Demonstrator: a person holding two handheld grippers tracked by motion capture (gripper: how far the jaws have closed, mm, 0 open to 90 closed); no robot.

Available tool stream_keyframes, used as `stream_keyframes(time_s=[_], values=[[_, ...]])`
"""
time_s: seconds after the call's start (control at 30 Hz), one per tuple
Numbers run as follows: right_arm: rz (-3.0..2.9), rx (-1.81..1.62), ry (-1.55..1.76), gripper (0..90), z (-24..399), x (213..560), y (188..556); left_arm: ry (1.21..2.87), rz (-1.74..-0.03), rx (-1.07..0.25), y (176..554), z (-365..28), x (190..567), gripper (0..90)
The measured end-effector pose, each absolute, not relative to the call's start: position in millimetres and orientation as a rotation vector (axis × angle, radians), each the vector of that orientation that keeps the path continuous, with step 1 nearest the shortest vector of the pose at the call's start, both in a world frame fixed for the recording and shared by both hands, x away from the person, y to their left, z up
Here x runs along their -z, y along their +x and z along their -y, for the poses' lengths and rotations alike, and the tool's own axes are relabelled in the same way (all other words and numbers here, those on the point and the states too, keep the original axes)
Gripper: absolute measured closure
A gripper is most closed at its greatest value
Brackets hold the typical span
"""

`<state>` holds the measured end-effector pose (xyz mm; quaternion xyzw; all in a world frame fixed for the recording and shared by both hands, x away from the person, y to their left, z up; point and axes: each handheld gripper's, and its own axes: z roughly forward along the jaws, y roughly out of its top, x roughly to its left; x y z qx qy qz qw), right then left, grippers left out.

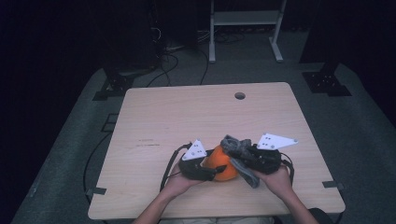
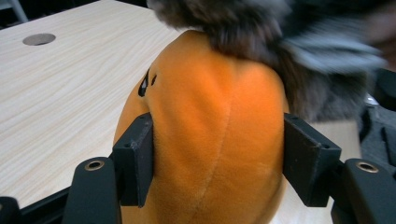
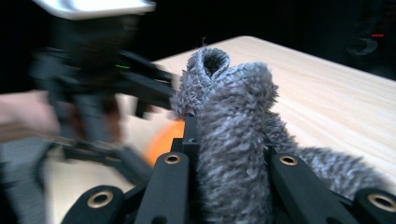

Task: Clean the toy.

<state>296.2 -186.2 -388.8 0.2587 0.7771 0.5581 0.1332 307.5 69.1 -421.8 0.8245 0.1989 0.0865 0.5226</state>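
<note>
Left gripper [image 2: 217,161] clamped around orange plush toy [image 2: 210,140], jaws pressed into both its sides. Right gripper [image 3: 231,163] pinched on fuzzy grey sock [image 3: 229,116]. Both held together just above near edge of wooden counter [image 1: 187,112].

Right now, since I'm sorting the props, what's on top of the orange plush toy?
Fuzzy grey fabric drapes the orange plush toy; the toy's top underneath is hidden.
</note>
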Motion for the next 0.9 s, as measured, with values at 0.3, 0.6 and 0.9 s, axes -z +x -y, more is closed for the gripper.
stream_keyframes(time_s=[0.3,0.6,0.9], values=[[-2.267,-1.674,0.763,75.0,195.2,392.2,295.6,1.97,-0.513,-0.213,313.7,-64.9,429.9,28.7],[-2.227,-1.591,0.766,75.0,194.6,391.8,299.8,1.996,-0.458,-0.201,311.0,-64.4,428.2,21.3],[-2.311,-1.519,0.617,75.1,165.2,390.1,284.1,2.029,-0.417,-0.299,302.4,-54.7,433.6,35.1]])
